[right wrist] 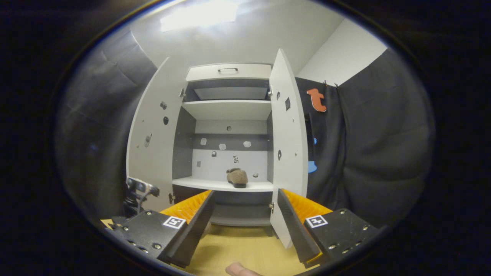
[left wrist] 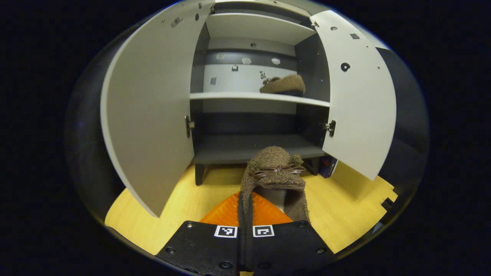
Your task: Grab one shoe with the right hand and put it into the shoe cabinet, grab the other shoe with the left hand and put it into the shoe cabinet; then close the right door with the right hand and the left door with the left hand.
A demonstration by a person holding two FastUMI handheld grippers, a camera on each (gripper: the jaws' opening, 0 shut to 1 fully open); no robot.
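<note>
No readable text; only square coded markers on the grippers' bodies.

The shoe cabinet (left wrist: 249, 149) stands on a yellow wooden floor (left wrist: 184, 199) with both doors swung open. On its white middle shelf (left wrist: 245, 96) lies one brown fuzzy shoe (left wrist: 284, 85), toward the right side, near the back wall. The dark bottom shelf (left wrist: 238, 147) sits just above the floor.

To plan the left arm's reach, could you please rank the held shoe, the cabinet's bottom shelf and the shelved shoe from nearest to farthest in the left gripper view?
1. Held shoe, in the fingers.
2. Bottom shelf, just beyond its toe.
3. Shelved shoe, on the middle shelf, right side, deep inside.
</note>
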